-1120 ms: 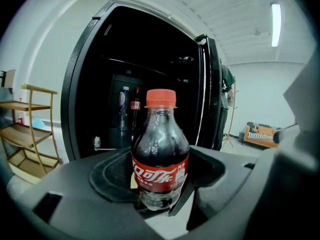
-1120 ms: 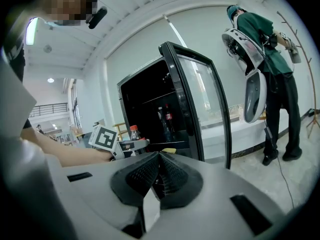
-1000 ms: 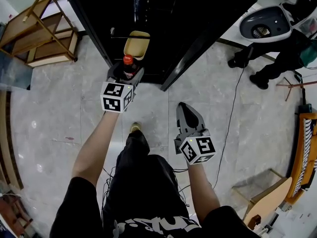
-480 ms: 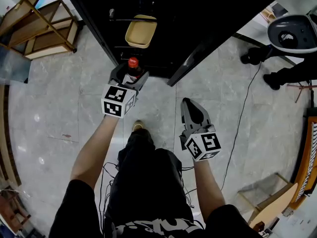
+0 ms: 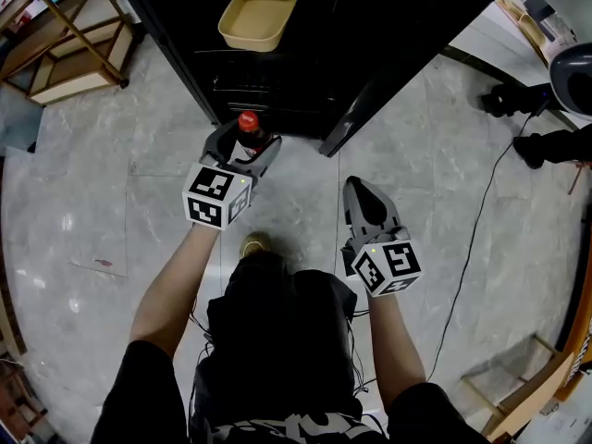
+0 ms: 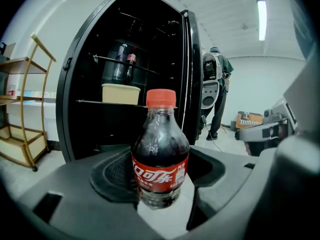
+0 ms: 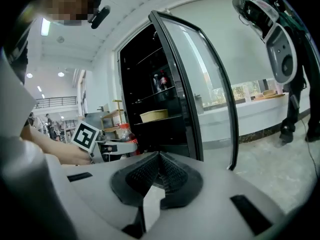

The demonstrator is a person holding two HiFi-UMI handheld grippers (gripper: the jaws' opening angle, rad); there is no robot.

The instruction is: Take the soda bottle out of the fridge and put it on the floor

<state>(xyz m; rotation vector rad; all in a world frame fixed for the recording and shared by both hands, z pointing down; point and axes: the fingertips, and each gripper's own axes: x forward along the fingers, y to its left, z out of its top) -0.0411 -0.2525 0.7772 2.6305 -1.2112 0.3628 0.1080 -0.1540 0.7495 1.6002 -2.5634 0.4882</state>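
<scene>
Small clear-plastic soda bottle (image 6: 160, 154), red cap, red label, dark cola: out of the fridge, upright, pinched at the label band between the jaws of the left hand-held gripper (image 5: 244, 144). It hangs over the grey marble-look tile floor (image 5: 111, 202), just in front of the black fridge (image 5: 305, 72). Base doesn't look landed yet, my read. Step in hand is the set-down. Lower straight and hold the bottle vertical so the base lands flat. Don't let go until the tile carries it. Then spread the jaws wide and back out level so the pads don't drag it over. Pick a spot clear of the person's tan shoe (image 5: 254, 244) and the swing of the open fridge door (image 5: 407, 72). Right hand-held gripper (image 5: 357, 189): jaws pressed together, nothing in them, well apart from the bottle. Best left there. Round bottle on smooth tile, so it'll likely roll if tipped.
</scene>
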